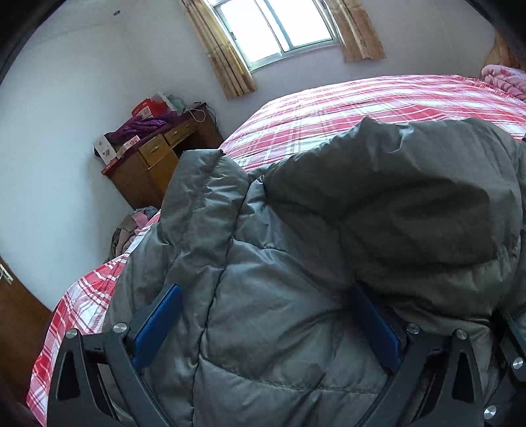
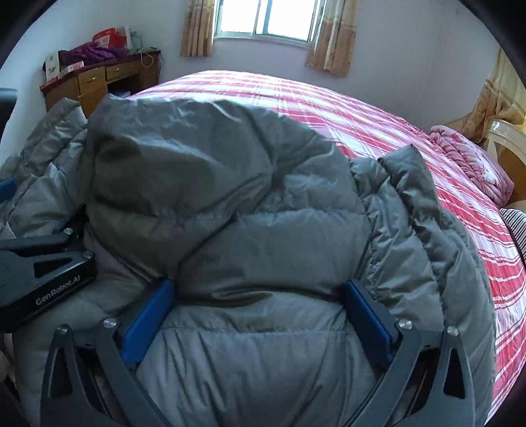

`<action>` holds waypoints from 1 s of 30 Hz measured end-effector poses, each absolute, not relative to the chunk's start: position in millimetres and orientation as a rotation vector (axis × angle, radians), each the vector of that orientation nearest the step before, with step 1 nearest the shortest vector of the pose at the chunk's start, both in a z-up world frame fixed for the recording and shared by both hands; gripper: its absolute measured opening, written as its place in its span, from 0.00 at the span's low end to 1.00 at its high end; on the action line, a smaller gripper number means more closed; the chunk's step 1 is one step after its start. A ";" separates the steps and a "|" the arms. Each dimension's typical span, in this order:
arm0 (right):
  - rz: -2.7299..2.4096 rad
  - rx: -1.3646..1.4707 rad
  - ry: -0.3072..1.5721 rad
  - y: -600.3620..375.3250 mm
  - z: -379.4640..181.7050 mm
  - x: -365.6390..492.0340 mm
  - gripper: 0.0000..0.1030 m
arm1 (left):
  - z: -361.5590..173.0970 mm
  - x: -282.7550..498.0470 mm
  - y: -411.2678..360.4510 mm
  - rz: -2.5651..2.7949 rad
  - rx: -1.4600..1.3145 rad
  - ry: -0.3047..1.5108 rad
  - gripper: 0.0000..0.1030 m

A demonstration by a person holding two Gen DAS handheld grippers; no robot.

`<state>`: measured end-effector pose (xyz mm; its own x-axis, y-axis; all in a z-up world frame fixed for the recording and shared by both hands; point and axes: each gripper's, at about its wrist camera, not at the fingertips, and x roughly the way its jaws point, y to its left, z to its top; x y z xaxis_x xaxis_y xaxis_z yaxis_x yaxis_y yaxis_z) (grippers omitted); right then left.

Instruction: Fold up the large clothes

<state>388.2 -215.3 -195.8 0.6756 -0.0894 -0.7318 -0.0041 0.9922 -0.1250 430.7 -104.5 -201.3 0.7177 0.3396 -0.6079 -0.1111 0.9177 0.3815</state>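
A large grey puffer jacket (image 1: 296, 262) lies bunched on the bed with a red plaid cover (image 1: 361, 101). My left gripper (image 1: 266, 302) is open, its blue pads (image 1: 157, 325) wide apart with quilted jacket fabric bulging between them. In the right wrist view the jacket (image 2: 246, 203) fills the middle, its hood humped up. My right gripper (image 2: 259, 295) is open too, its blue pads (image 2: 148, 318) spread around a thick fold of the jacket. The left gripper's black body (image 2: 46, 272) shows at the left edge, resting on the jacket.
A wooden desk (image 1: 157, 157) piled with purple clothing and boxes stands by the wall left of the bed. A window with tan curtains (image 2: 273, 19) is behind. A pink blanket (image 2: 473, 164) lies at the bed's right end. A clothes heap (image 1: 131, 226) sits beside the bed.
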 end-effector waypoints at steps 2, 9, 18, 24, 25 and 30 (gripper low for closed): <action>-0.049 -0.122 0.834 -214.0 -194.8 386.8 1.00 | -201.4 430.9 -104.6 0.253 0.331 0.734 0.99; -0.052 -0.128 0.842 -209.4 -195.2 387.8 1.00 | -200.6 429.9 -104.2 0.255 0.337 0.734 0.99; -0.055 -0.135 0.841 -208.7 -196.9 387.6 1.00 | -200.5 431.7 -107.1 0.260 0.349 0.731 0.99; -0.048 -0.131 0.846 -209.1 -195.9 386.8 1.00 | -184.1 414.9 -102.9 0.245 0.347 0.744 0.99; -0.044 -0.129 0.853 -209.5 -194.8 386.5 1.00 | -175.9 403.0 -97.3 0.245 0.339 0.735 0.99; -0.004 -0.091 0.810 -220.0 -169.4 351.2 1.00 | -150.5 334.3 -49.5 0.278 0.262 0.669 0.99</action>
<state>351.2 -220.0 -169.4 0.6895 -0.0384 -0.7233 -0.0315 0.9961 -0.0829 334.3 -49.5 -150.5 0.7506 0.3348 -0.5697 -0.1679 0.9305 0.3256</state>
